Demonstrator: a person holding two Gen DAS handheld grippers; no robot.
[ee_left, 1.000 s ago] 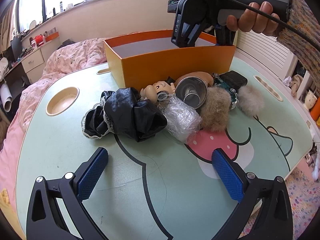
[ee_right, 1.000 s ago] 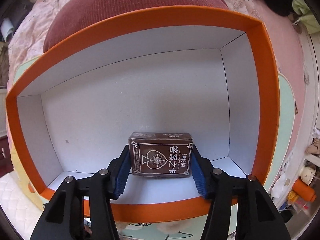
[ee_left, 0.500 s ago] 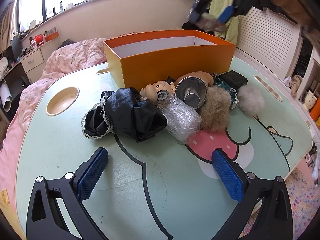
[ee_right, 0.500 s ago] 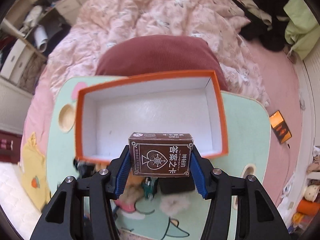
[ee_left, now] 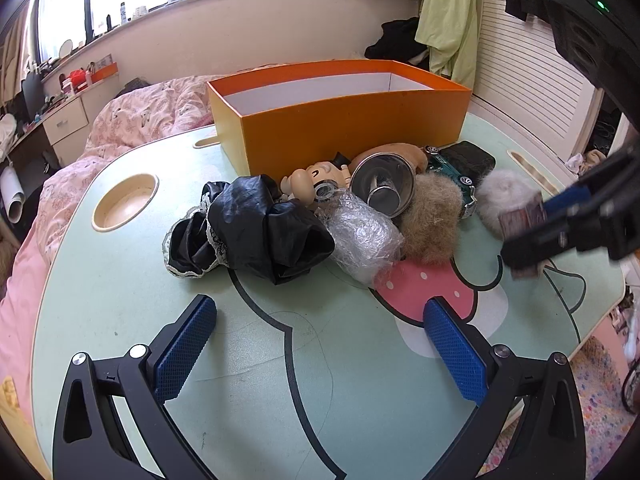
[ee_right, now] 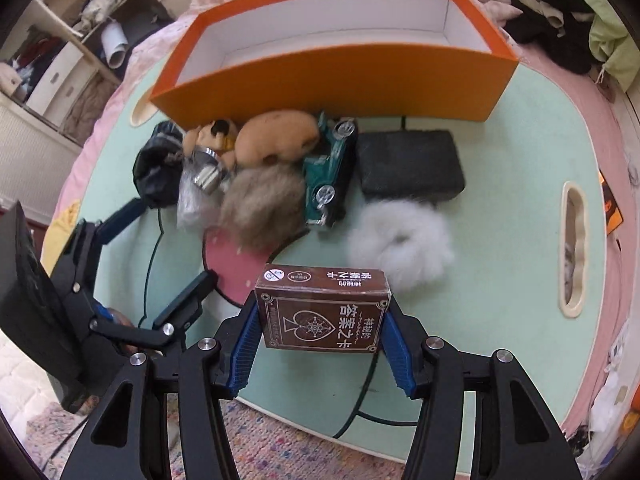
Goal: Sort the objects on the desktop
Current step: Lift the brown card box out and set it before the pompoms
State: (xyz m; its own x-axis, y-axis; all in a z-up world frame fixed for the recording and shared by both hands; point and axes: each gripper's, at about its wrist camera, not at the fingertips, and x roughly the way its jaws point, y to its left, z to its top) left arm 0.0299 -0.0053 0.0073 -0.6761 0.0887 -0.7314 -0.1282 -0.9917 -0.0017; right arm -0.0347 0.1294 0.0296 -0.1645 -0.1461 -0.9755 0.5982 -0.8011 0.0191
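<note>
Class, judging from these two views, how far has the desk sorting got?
Done: nothing shows inside the orange box. In hand: the right gripper clamps a brown card box; the left gripper is open. Left: toy car, doll, fluffy scrunchies and black bag.

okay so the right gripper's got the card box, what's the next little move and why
Probably carry the card box forward over the orange box and release it. The right gripper holds it above the table's near edge, and the box interior looks empty.

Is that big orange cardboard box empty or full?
Empty as far as visible: the orange cardboard box shows only bare white walls; its floor is hidden.
</note>
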